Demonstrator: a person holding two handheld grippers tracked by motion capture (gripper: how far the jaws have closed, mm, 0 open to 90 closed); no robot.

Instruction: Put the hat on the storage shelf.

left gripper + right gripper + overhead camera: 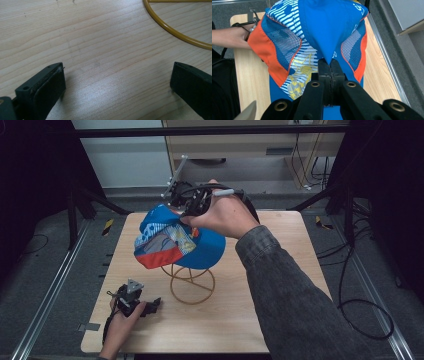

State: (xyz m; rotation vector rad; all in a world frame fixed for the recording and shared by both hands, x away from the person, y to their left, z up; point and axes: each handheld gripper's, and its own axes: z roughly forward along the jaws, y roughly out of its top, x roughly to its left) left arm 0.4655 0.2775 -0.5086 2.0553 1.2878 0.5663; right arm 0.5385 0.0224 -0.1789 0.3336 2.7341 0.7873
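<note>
Holding the blue cap [200,247] by a small pinch of its crown fabric, our right gripper [329,65] had its jaws pressed together on that fold, and the cap hung over the yellow wire stand [192,282] near the middle of the tabletop [260,320], its orange-trimmed mesh side panel turned toward us in the high view. We could not tell whether the cap already rested on the top of the stand or merely hovered just above it, since the fabric hid that part of the wire. Our left gripper [117,82] lay low on the wood with its jaws spread wide and nothing between them, just beside the stand's base ring [175,30]. We judged the main risk to be the thin grip: so little cloth was caught that a tug or twist might have let the cap slide free and drop beside the stand. We also judged that a sideways pull could have dragged or tipped the light wire frame, and that our idle left gripper sat close enough to the ring to knock it if we moved carelessly
</note>
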